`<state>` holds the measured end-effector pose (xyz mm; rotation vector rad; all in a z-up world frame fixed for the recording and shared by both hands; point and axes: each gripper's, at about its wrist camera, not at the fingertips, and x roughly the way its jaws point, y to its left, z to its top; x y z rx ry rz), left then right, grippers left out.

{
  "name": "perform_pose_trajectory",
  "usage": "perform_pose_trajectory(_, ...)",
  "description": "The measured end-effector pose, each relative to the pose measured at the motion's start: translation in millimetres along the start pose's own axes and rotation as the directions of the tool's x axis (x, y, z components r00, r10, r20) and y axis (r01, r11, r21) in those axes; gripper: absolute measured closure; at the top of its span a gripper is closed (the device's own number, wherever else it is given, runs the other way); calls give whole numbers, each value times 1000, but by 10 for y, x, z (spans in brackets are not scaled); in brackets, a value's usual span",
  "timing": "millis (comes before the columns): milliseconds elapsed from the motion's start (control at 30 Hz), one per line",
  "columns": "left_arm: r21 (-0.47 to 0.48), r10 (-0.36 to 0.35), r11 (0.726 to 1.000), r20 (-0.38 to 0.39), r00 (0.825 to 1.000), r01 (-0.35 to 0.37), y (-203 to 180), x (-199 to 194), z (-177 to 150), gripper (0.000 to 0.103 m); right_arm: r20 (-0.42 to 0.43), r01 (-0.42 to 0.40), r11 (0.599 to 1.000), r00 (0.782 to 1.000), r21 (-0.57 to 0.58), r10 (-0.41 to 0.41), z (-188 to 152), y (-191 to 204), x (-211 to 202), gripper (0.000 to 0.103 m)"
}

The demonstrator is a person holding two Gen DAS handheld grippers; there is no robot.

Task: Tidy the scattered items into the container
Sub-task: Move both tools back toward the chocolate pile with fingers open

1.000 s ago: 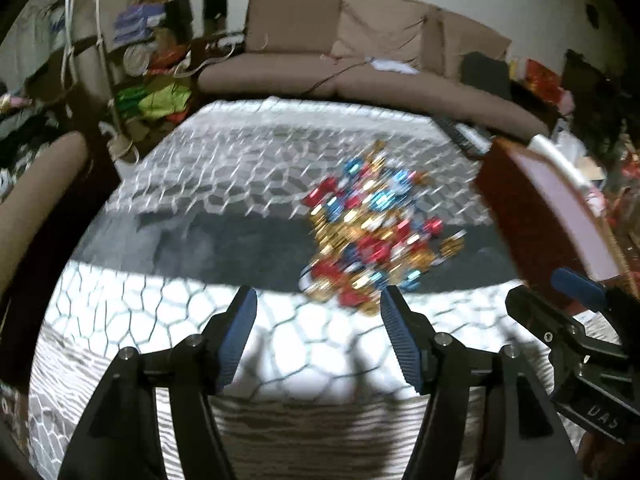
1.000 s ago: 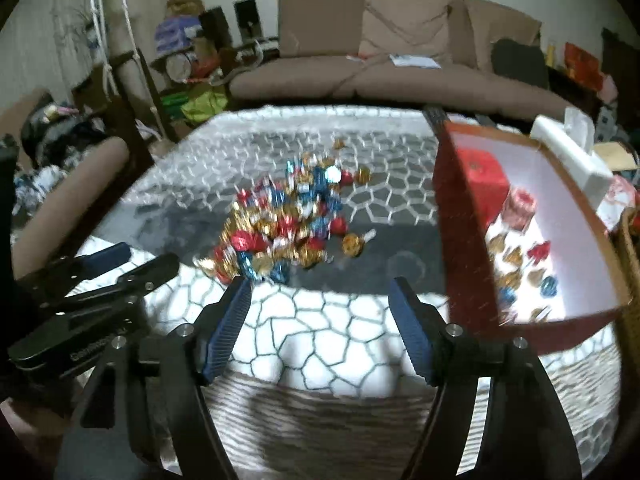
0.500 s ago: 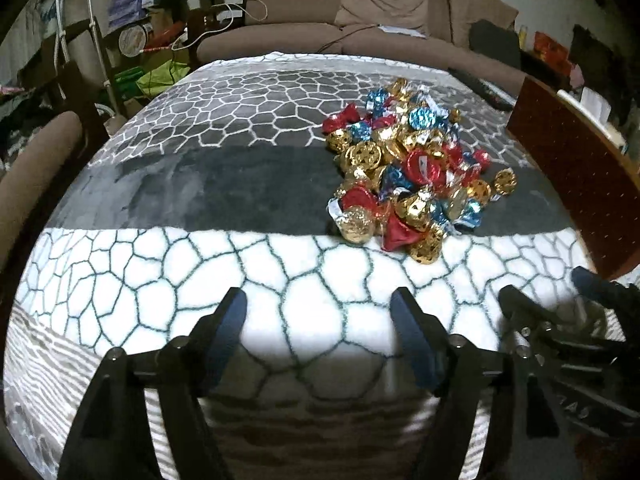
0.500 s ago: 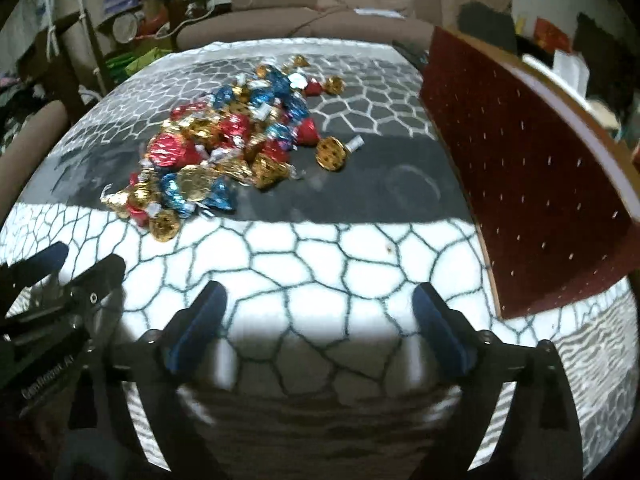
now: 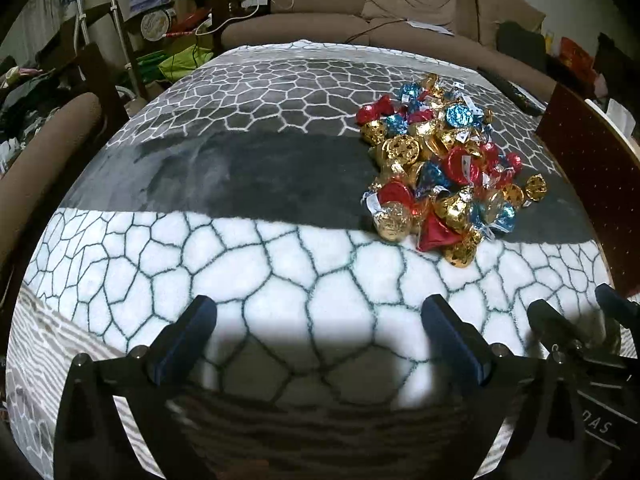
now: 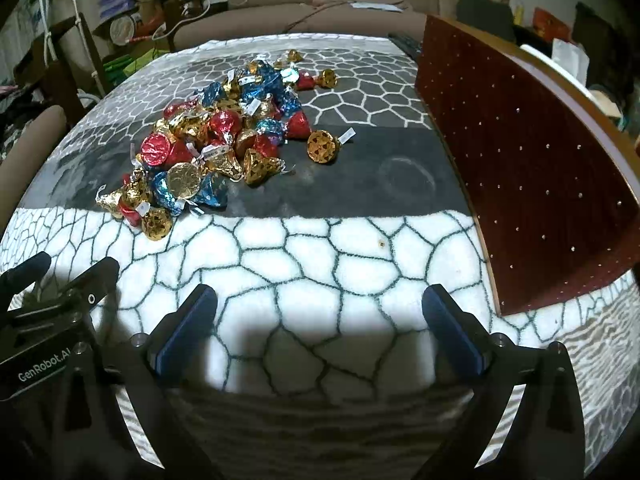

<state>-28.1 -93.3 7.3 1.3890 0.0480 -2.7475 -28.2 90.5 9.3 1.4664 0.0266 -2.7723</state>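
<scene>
At the bottom of the left wrist view my left tool [image 5: 318, 332] hangs over the white, dark-veined band of the blanket [image 5: 280, 272]. Its blue-padded jaws have just been opening and now stand fully released, with nothing between them. My right tool [image 6: 320, 322] fills the bottom of the right wrist view in the same way, jaws just spread wide and empty, and it also shows at the lower right edge of the left view.

Farther up, on the dark grey band of the blanket, lies the heap of candies [image 6: 216, 136]. They are small foil-wrapped drops in red, blue and gold, crinkled and shiny, many with thin white paper tags sticking out. One round gold candy [image 6: 322, 146] with dark spots sits just apart from the heap, on its right side.

At the right of the right wrist view stands the container [image 6: 532, 160], a dark red box wall dotted with pale specks, resting on the bench. Beyond it all, at the top, is a brown sofa [image 5: 320, 12].
</scene>
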Motion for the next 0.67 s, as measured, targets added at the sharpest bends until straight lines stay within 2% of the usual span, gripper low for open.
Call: perform_pose_trajectory(667, 0, 0, 1000, 0, 1000, 0, -3, -1, -3, 0, 1, 0, 1000, 1000, -4, 0, -17, 0, -11, 0)
